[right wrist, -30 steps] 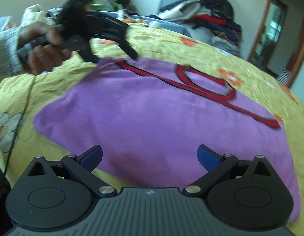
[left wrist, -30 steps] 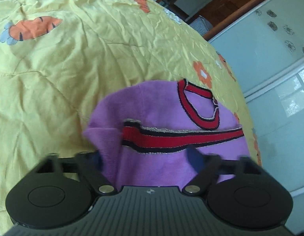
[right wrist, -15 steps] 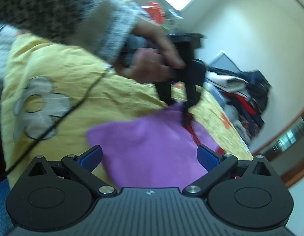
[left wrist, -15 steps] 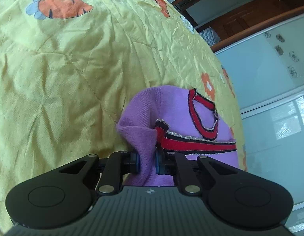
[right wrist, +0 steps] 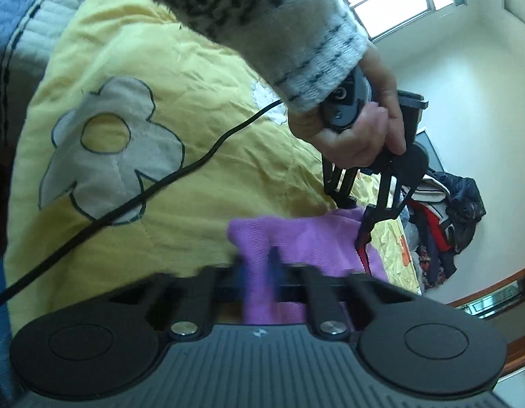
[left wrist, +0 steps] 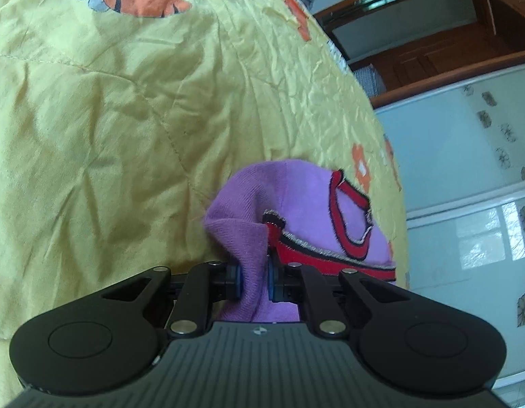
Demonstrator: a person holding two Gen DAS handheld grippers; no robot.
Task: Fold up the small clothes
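A small purple garment (left wrist: pixel 306 197) with red and black trim lies on a yellow quilt (left wrist: pixel 126 136). My left gripper (left wrist: pixel 254 280) is shut on a bunched fold of it beside the red trim band. In the right wrist view the same purple garment (right wrist: pixel 306 234) shows, and my right gripper (right wrist: pixel 259 272) is shut on its near corner, the fingers blurred. Beyond it a hand (right wrist: pixel 357 136) in a knitted sleeve (right wrist: pixel 262 17) holds the left gripper (right wrist: pixel 362 234), its tips pinching the garment's far edge at the red trim.
The quilt (right wrist: pixel 211 170) carries flower and carrot patches. A black cable (right wrist: pixel 160 183) runs across it toward the hand. A pile of dark clothes (right wrist: pixel 445 210) sits at the bed's far end. Pale wardrobe panels (left wrist: pixel 466 170) and a wooden door (left wrist: pixel 432 54) stand past the bed edge.
The left jaws closed on the garment's trimmed edge and bunched it. The right gripper rolled, moved in to the near corner, and its wide-open jaws closed on the fabric.
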